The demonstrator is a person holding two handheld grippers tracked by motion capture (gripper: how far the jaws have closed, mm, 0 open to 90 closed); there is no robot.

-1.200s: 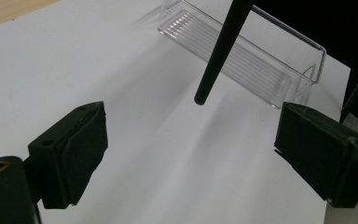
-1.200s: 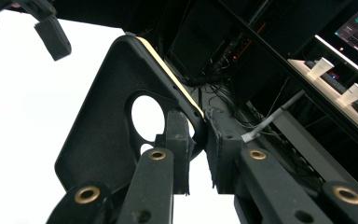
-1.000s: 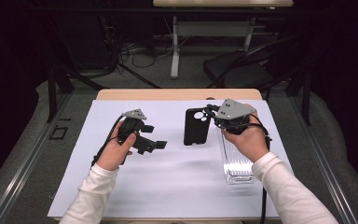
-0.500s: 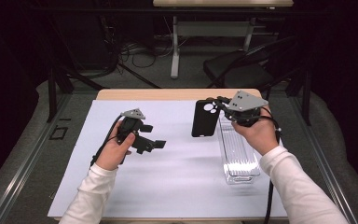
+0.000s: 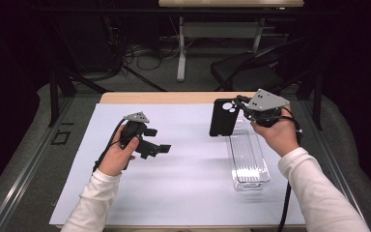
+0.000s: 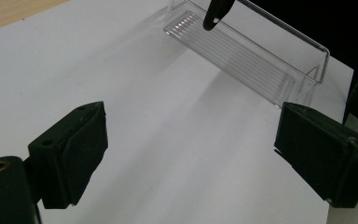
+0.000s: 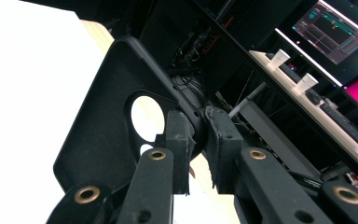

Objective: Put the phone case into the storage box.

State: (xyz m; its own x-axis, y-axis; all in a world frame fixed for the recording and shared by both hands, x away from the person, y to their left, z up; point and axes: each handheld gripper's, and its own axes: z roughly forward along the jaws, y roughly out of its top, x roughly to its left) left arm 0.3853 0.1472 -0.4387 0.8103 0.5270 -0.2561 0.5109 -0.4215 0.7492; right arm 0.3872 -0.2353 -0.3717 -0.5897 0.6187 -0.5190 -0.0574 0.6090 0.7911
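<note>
A black phone case (image 5: 221,119) with a round camera hole hangs upright above the far end of a clear plastic tray (image 5: 249,162). My right gripper (image 5: 240,103) is shut on its top edge beside the hole. In the right gripper view the pads (image 7: 179,135) pinch the rim of the case (image 7: 107,121). My left gripper (image 5: 155,141) hovers over the white mat (image 5: 183,183) at the left, open with nothing between its jaws. In the left gripper view my left gripper (image 6: 191,154) faces the tray (image 6: 242,51), with a corner of the case (image 6: 216,11) above it.
The mat covers most of a wooden table (image 5: 164,98). Beyond the far edge stand a dark chair (image 5: 251,72) and a white desk leg (image 5: 180,48). A lit monitor (image 7: 335,32) shows behind the case in the right gripper view.
My right hand has carried the phone case to the right and farther away, a little higher, uncovering more of the clear tray. The left hand has stayed put.
</note>
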